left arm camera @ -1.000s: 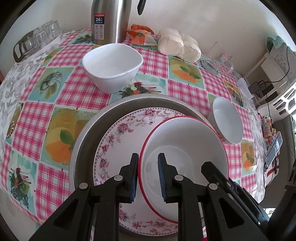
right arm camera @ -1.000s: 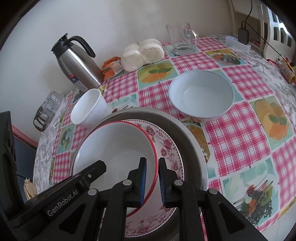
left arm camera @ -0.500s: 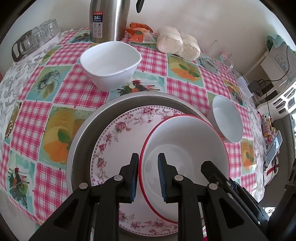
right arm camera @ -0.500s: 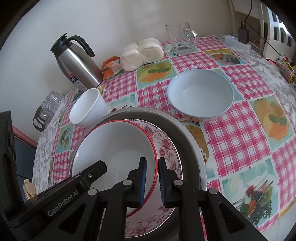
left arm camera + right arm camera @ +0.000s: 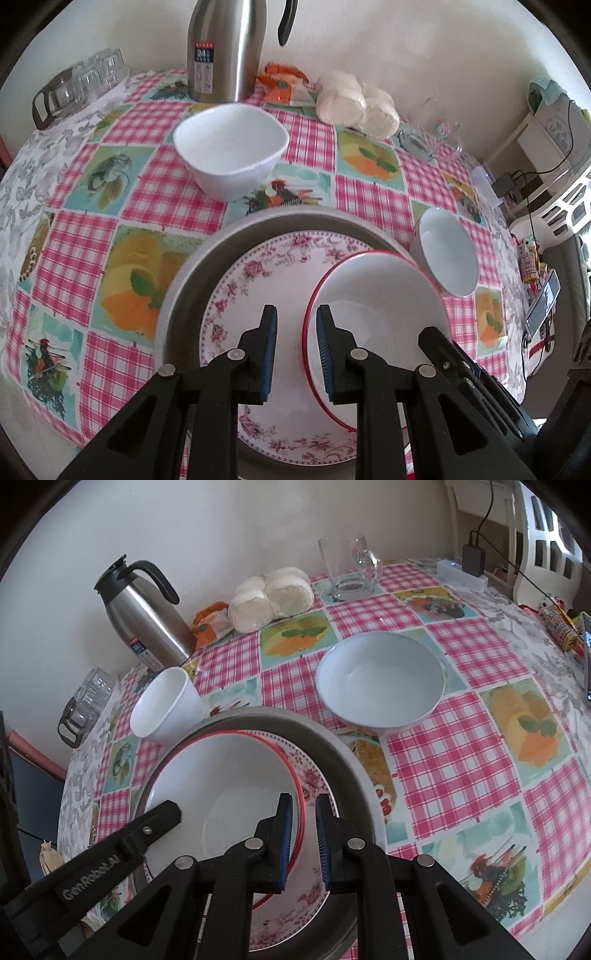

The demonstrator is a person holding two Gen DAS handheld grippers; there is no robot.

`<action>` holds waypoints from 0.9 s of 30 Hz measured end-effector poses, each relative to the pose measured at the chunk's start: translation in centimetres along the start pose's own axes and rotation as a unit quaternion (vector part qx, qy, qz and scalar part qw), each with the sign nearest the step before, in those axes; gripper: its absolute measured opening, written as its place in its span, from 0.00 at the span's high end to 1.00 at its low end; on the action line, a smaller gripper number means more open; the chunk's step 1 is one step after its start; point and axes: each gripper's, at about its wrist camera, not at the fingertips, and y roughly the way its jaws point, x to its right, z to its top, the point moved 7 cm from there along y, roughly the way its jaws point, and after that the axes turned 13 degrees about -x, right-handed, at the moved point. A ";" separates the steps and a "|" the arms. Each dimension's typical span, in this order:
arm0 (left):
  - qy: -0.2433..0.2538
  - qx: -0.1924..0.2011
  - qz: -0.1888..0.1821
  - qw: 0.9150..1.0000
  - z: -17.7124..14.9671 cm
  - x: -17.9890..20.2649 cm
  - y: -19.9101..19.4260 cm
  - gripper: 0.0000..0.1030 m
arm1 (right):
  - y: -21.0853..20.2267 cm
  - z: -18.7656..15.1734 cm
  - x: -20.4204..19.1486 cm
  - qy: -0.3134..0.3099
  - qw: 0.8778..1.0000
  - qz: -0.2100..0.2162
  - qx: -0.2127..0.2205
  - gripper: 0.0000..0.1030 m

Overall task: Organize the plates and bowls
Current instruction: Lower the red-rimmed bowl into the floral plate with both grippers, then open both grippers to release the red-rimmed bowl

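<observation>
A red-rimmed white bowl (image 5: 376,295) (image 5: 221,779) lies on a floral plate (image 5: 255,280) (image 5: 314,779) inside a grey metal tray (image 5: 221,240) (image 5: 343,760). My left gripper (image 5: 293,354) has opened; its jaws straddle the bowl's left rim without pinching it. My right gripper (image 5: 303,842) has its jaws on either side of the bowl's right rim, a narrow gap showing. A square white bowl (image 5: 231,147) (image 5: 166,709) and a round white bowl (image 5: 448,254) (image 5: 380,681) stand on the checked tablecloth beyond the tray.
At the back stand a steel thermos (image 5: 221,48) (image 5: 147,620), a bag of buns (image 5: 356,103) (image 5: 273,598), an orange packet (image 5: 284,86), a glass mug (image 5: 347,568) and a glass jug (image 5: 74,92). A power strip (image 5: 465,572) lies far right.
The left gripper's jaws have widened off the bowl's rim and the bowl has settled lower on the plate. Both grippers have drawn back slightly.
</observation>
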 end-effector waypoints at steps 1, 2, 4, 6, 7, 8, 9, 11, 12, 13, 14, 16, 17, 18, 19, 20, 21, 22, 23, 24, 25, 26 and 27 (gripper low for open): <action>0.001 0.005 0.001 1.000 0.0 0.0 -0.3 0.79 | -0.3 0.1 0.0 0.000 1.000 0.001 0.004 0.85; 0.001 0.009 0.002 1.000 0.1 0.0 -0.6 0.79 | -0.6 0.1 0.0 -0.001 1.000 0.001 0.009 0.85; 0.002 0.017 0.005 1.000 0.1 0.0 -1.2 0.79 | -1.3 0.3 0.0 -0.003 1.000 0.001 0.018 0.85; 0.001 0.023 0.007 1.000 0.1 0.1 -1.5 0.79 | -1.9 0.4 -0.1 -0.006 1.000 -0.001 0.027 0.85; 0.000 0.025 0.008 1.000 0.2 0.0 -1.7 0.78 | -2.1 0.4 -0.2 -0.007 1.000 -0.002 0.031 0.85; -0.001 0.027 0.009 1.000 0.2 0.0 -1.8 0.78 | -2.2 0.5 -0.2 -0.007 0.999 -0.002 0.031 0.85; -0.004 0.028 0.010 1.000 0.3 -0.1 -1.8 0.76 | -2.1 0.5 -0.2 -0.007 1.000 -0.002 0.031 0.85; -0.013 0.029 0.013 0.999 0.3 -0.4 -1.9 0.63 | -1.9 0.5 0.0 -0.003 1.000 0.004 0.025 0.83; -0.018 0.030 0.017 0.999 0.3 -0.6 -2.0 0.58 | -1.8 0.5 0.1 -0.001 1.000 0.004 0.023 0.80; -0.020 0.033 0.021 0.999 0.4 -0.9 -2.1 0.58 | -1.7 0.5 0.3 0.002 1.000 0.001 0.022 0.75; -0.022 0.034 0.023 0.999 0.4 -1.0 -2.1 0.58 | -1.7 0.5 0.4 0.003 1.000 -0.002 0.022 0.73; -0.032 0.033 0.021 0.999 0.4 -1.4 -2.2 0.56 | -1.9 0.5 0.5 0.005 1.000 -0.002 0.027 0.55; -0.038 0.031 0.021 0.999 0.4 -1.6 -2.2 0.55 | -2.0 0.6 0.6 0.006 0.999 -0.002 0.031 0.47; -0.045 0.031 0.023 0.998 0.4 -1.8 -2.3 0.52 | -2.2 0.6 0.7 0.008 0.999 -0.004 0.036 0.34; -0.050 0.031 0.024 0.998 0.4 -2.1 -2.3 0.50 | -2.4 0.7 0.7 0.008 0.999 -0.007 0.043 0.31; -0.056 0.032 0.027 0.998 0.4 -2.3 -2.4 0.50 | -2.5 0.8 0.7 0.006 0.999 -0.009 0.047 0.31; -0.062 0.033 0.031 0.997 0.4 -2.6 -2.4 0.46 | -2.6 0.8 0.7 0.005 0.999 -0.009 0.049 0.28; -0.068 0.034 0.034 0.996 0.4 -3.0 -2.5 0.40 | -2.6 0.9 0.8 0.005 0.999 -0.008 0.050 0.24; -0.073 0.034 0.038 0.996 0.4 -3.2 -2.5 0.37 | -2.7 0.9 0.8 0.005 0.999 -0.007 0.051 0.23; -0.078 0.035 0.043 0.995 0.4 -3.5 -2.5 0.33 | -2.6 0.9 0.8 0.004 0.999 -0.008 0.052 0.22; -0.083 0.034 0.047 0.995 0.4 -3.8 -2.4 0.33 | -2.6 0.9 0.7 0.003 0.999 -0.008 0.052 0.20; -0.085 0.033 0.049 0.995 0.4 -4.0 -2.4 0.33 | -2.6 0.9 0.7 0.002 0.999 -0.008 0.052 0.18; -0.090 0.032 0.053 0.994 0.4 -4.3 -2.3 0.33 | -2.6 0.9 0.7 0.001 0.999 -0.008 0.053 0.15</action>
